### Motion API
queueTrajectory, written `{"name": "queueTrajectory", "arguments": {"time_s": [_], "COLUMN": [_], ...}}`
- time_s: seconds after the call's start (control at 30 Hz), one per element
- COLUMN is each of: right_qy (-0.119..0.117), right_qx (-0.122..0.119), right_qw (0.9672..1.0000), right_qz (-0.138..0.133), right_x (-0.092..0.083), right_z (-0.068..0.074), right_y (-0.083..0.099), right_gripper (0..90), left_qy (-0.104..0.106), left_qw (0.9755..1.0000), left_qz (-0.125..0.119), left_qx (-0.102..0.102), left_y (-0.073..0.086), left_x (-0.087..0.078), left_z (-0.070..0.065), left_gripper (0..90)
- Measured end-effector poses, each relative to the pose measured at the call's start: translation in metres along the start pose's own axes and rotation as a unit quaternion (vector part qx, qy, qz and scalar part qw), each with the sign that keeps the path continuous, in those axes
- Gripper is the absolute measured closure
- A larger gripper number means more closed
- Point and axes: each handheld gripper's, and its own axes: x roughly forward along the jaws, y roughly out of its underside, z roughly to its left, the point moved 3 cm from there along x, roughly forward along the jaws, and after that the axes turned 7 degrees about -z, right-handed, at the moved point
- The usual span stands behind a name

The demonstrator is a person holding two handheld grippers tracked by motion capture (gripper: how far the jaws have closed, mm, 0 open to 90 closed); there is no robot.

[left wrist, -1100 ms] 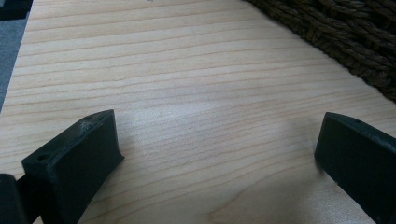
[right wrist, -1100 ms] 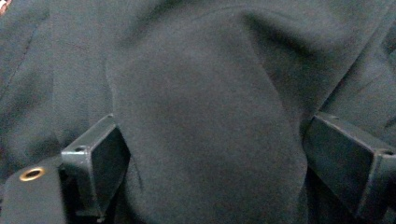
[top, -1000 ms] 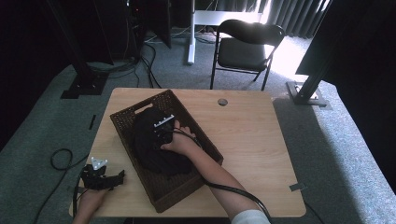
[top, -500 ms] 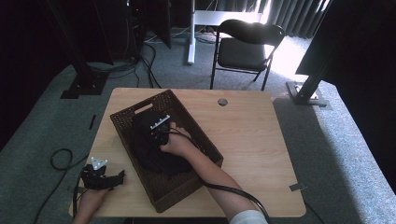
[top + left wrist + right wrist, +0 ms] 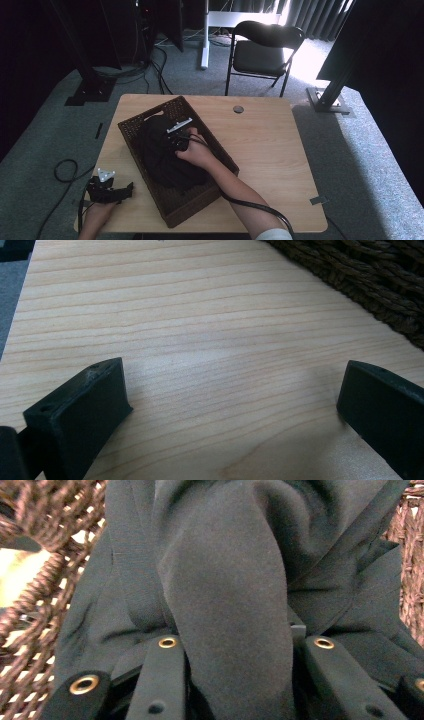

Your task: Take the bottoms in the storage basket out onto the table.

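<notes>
In the wicker basket [image 5: 200, 202], the right gripper [image 5: 235, 655] pinches a fold of black cloth [image 5: 225, 580]. It looks soft and floppy, so grab a thick fold. Left gripper [image 5: 230, 405] sits spread over the near-left table [image 5: 200, 315]

Left gripper [image 5: 230, 405] over bare table, jaws wide apart.

Light wood table [image 5: 200, 330] spans the frame. One black jaw rises at lower left, the other at lower right. A dark woven basket [image 5: 370, 280] crosses the upper right corner; grey floor [image 5: 9, 295] edges the upper left.

Wooden table [image 5: 280, 165] — wicker basket [image 5: 202, 202] on it, left of centre.
</notes>
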Motion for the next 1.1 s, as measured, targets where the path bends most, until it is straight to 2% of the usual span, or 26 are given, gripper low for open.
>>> {"name": "queueTrajectory", "arguments": {"time_s": [0.07, 0.17, 0.27, 0.33, 0.4, 0.5, 0.63, 0.67, 0.73, 0.87, 0.93, 0.97, 1.03, 1.1], "right_qy": [0.002, -0.007, -0.017, -0.016, -0.02, -0.015, -0.021, -0.02, -0.019, -0.004, -0.009, -0.009, -0.011, -0.006], "right_qx": [-0.003, -0.001, 0.011, 0.01, 0.015, 0.009, 0.017, 0.018, 0.019, 0.009, 0.014, 0.009, 0.011, 0.014], "right_qw": [1.0, 0.9996, 0.9991, 0.9985, 0.9982, 0.9955, 0.9936, 0.9906, 0.9895, 0.9805, 0.9749, 0.9724, 0.9715, 0.9638], "right_qz": [-0.008, -0.027, -0.037, -0.052, -0.055, -0.094, -0.109, -0.134, -0.142, -0.197, -0.222, -0.233, -0.236, -0.266], "right_x": [-0.003, -0.012, -0.02, -0.026, -0.029, -0.04, -0.047, -0.053, -0.055, -0.069, -0.075, -0.078, -0.08, -0.087], "right_z": [0.0, 0.002, 0.004, 0.004, 0.004, 0.005, 0.005, 0.006, 0.006, 0.008, 0.01, 0.012, 0.013, 0.014], "right_y": [-0.001, -0.003, -0.007, -0.01, -0.011, -0.017, -0.019, -0.019, -0.019, -0.022, -0.022, -0.022, -0.023, -0.024], "right_gripper": [67.5, 67.5, 67.5, 67.6, 67.7, 67.5, 67.5, 67.7, 67.8, 67.9, 67.9, 67.9, 67.9, 68.0], "left_qy": [0.0, 0.0, 0.0, 0.0, 0.0, 0.0, -0.001, -0.001, -0.001, -0.001, -0.001, -0.001, -0.001, -0.001], "left_qw": [1.0, 1.0, 1.0, 1.0, 1.0, 1.0, 1.0, 1.0, 1.0, 1.0, 1.0, 1.0, 1.0, 1.0], "left_qz": [0.0, -0.001, 0.0, 0.0, 0.0, -0.001, -0.002, -0.002, -0.002, -0.002, -0.001, -0.001, -0.001, -0.001], "left_qx": [0.0, -0.001, 0.0, 0.0, 0.0, 0.0, 0.001, 0.001, 0.0, 0.0, 0.0, 0.0, 0.0, 0.0], "left_y": [0.0, 0.0, 0.0, 0.0, 0.0, 0.0, 0.0, 0.0, 0.0, 0.0, 0.0, 0.0, 0.0, 0.0], "left_x": [0.0, 0.0, 0.0, 0.0, 0.0, 0.0, 0.0, 0.0, 0.0, 0.0, 0.0, 0.0, 0.0, 0.0], "left_z": [0.0, 0.0, 0.0, 0.0, 0.0, 0.0, 0.0, 0.0, 0.0, 0.0, 0.0, 0.0, 0.0, 0.0], "left_gripper": [0.1, 0.1, 0.1, 0.1, 0.1, 0.1, 0.1, 0.1, 0.1, 0.1, 0.1, 0.1, 0.1, 0.1]}}
